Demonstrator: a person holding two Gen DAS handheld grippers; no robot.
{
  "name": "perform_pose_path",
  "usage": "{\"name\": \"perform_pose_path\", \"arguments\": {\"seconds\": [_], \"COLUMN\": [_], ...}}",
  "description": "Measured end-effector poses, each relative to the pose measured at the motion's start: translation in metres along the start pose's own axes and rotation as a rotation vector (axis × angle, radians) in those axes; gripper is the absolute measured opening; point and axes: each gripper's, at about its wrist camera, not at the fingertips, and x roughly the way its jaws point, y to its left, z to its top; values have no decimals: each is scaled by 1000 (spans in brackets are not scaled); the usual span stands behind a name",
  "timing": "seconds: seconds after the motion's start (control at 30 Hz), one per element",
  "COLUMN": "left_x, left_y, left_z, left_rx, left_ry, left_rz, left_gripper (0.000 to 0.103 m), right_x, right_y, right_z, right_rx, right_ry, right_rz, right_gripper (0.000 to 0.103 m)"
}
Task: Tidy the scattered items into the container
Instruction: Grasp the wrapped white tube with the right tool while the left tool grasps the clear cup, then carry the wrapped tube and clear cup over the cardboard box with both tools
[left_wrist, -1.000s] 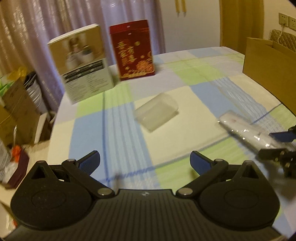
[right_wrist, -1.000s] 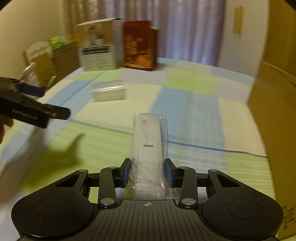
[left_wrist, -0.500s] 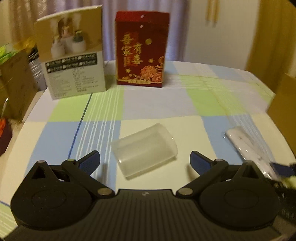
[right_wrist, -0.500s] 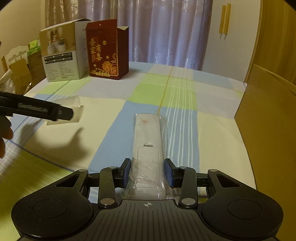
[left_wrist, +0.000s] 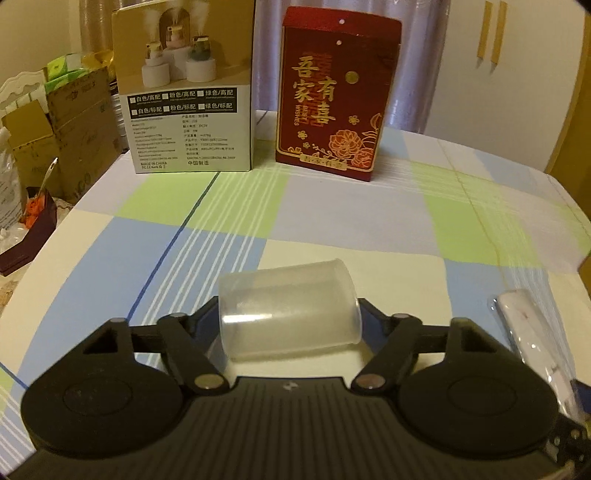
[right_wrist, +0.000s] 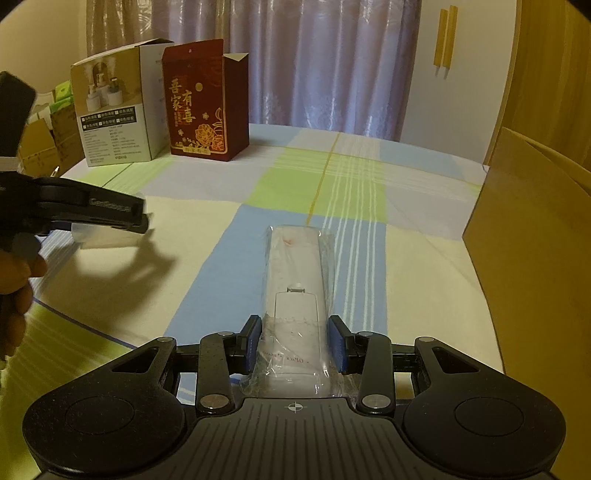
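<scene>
A translucent plastic cup (left_wrist: 288, 314) lies on its side on the checked tablecloth (left_wrist: 332, 221). My left gripper (left_wrist: 288, 319) is shut on it, one finger against each side, and the cup hides the pads. A white remote in clear plastic wrap (right_wrist: 299, 280) points straight ahead, and my right gripper (right_wrist: 295, 343) is shut on its near end with the blue pads (right_wrist: 255, 341) pressing the wrap. The left wrist view shows the remote (left_wrist: 524, 325) at its right edge. The right wrist view shows the left gripper (right_wrist: 140, 218) from the side, with a hand (right_wrist: 14, 284) behind it. An open cardboard box (right_wrist: 535, 258) stands at the right.
A white product box (left_wrist: 184, 92) and a red gift box (left_wrist: 332, 96) stand upright at the far edge of the table. Cardboard boxes and clutter (left_wrist: 74, 122) sit beyond the table's left edge. A curtain (right_wrist: 314, 62) hangs behind.
My left gripper moved forward over the cup and its fingers went from wide open to shut on it. The right gripper kept its hold on the remote.
</scene>
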Motion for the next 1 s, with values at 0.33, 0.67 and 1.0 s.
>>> {"name": "perform_pose_path", "arguments": {"seconds": [0.33,0.67,1.0], "left_x": [-82,-196,-273], "left_y": [-5,-23,-52], "left_z": [-34,-63,-84], "left_rx": [77,99,116], "left_ry": [12,-13,-49], "left_rz": [-41,-55,-81], "left_gripper": [69,69,69], "right_x": [-49,-145,-225], "right_y": [-6,-9,-23], "right_z": [-9,-32,-46], "right_rx": [49,57,57], "right_ry": [-38,-73,-126], "right_rz": [23,40,33], "right_gripper": [41,41,41]}}
